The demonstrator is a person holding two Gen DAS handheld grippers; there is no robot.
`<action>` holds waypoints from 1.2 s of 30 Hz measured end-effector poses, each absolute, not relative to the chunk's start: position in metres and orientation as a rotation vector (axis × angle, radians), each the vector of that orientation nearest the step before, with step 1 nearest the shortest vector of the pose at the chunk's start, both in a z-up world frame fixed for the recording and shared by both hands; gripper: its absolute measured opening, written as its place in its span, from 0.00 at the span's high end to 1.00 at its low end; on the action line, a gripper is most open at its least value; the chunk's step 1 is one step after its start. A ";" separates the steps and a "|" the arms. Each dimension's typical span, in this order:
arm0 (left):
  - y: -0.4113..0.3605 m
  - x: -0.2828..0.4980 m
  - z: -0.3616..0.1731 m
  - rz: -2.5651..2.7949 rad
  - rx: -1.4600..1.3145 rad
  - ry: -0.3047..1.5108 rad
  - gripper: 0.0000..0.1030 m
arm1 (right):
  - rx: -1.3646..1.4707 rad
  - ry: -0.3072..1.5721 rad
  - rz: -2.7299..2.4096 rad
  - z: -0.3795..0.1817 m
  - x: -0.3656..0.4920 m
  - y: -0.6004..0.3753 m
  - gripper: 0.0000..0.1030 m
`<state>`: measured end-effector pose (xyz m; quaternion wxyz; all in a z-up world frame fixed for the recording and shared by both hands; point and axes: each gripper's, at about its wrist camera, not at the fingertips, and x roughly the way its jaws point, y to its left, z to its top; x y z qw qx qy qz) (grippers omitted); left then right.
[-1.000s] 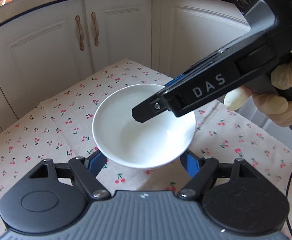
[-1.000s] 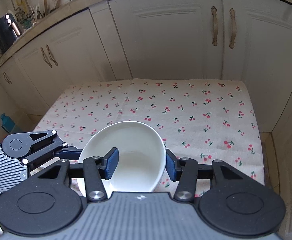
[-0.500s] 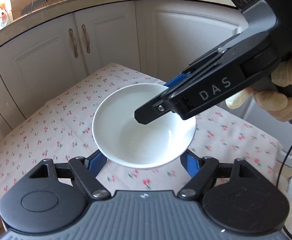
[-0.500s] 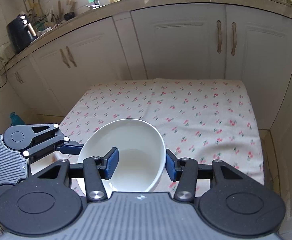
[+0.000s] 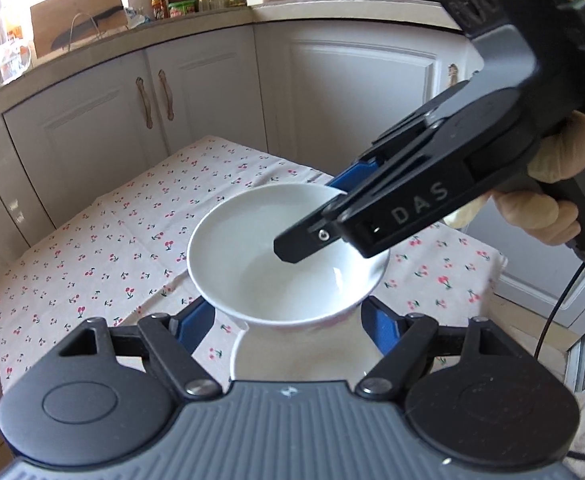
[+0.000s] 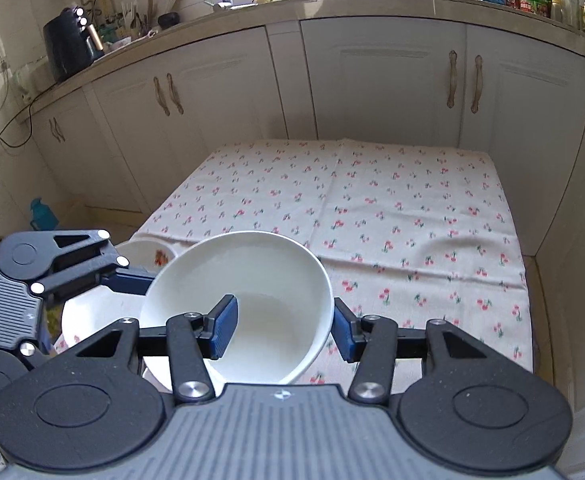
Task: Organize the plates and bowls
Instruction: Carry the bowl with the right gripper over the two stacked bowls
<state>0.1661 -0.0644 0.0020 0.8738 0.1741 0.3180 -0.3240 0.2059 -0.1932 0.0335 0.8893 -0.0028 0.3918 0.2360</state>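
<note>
Above cherry-print tablecloth [image 6: 412, 208], white bowl [image 6: 248, 280] clamped by both hand-held grippers, patterned plate [image 6: 92, 316] beneath, cabinets [image 6: 372, 80] behind

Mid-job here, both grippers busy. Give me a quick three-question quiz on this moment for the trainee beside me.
1. True or false: the right gripper alone grips the white bowl.
2. Where do the right gripper's pads sit? A) both outside the bowl; B) one inside the wall, one outside; C) both clear of it.
3. Fill in: the tablecloth is printed with small red ____.

Key: 1 false, the left gripper clasps the bowl's lower sides too; 2 B; 3 cherries.
</note>
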 end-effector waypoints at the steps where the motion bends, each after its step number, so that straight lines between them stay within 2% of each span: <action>1: -0.064 0.161 0.002 -0.675 0.371 0.659 0.23 | -0.006 0.820 0.491 0.032 0.202 -0.193 0.46; 17: -0.056 0.129 -0.013 -0.648 0.308 0.660 0.22 | 0.016 0.854 0.503 0.014 0.175 -0.186 0.45; 36: -0.052 0.132 -0.022 -0.635 0.244 0.714 0.22 | 0.034 0.851 0.499 0.002 0.174 -0.180 0.43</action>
